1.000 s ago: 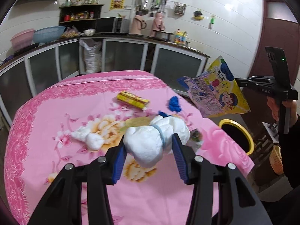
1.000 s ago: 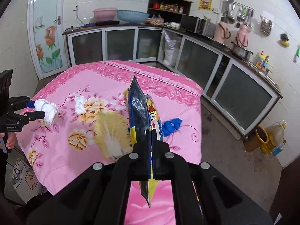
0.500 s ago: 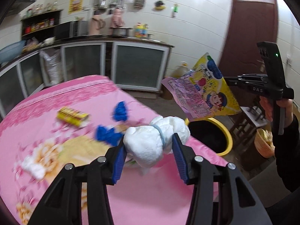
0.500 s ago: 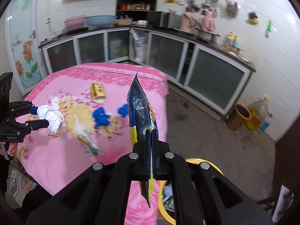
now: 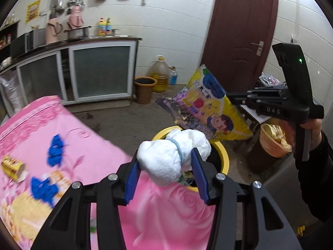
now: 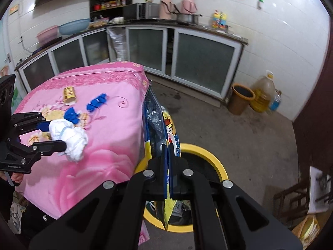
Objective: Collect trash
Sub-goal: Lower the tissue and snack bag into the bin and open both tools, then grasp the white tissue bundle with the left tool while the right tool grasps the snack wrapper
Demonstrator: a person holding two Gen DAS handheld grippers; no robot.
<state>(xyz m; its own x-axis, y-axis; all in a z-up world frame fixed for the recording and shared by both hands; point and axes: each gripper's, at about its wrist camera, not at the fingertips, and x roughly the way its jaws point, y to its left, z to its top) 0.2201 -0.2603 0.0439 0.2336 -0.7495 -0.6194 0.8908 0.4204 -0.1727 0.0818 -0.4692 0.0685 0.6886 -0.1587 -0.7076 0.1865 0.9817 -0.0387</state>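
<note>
My left gripper (image 5: 165,166) is shut on a crumpled white tissue wad (image 5: 172,156) with a blue band, held over the table's corner just before the yellow-rimmed trash bin (image 5: 223,156). It also shows in the right wrist view (image 6: 68,133). My right gripper (image 6: 168,160) is shut on a yellow and blue snack bag (image 6: 158,120), held upright above the bin (image 6: 214,160). The bag shows in the left wrist view (image 5: 208,108), with the right gripper (image 5: 231,98) behind it. Blue scraps (image 5: 55,150) and a yellow box (image 5: 12,164) lie on the pink tablecloth (image 5: 87,143).
An orange wicker basket (image 5: 272,141) stands right of the bin. A brown bucket (image 6: 241,98), an oil jug (image 6: 264,91) and kitchen cabinets (image 6: 187,56) line the wall. A dark door (image 5: 241,31) is behind. Bare concrete floor (image 6: 239,129) surrounds the bin.
Both grippers have swung right from over the table toward the yellow bin, still holding the tissue wad and the snack bag. The bag now hangs above the bin's opening.
</note>
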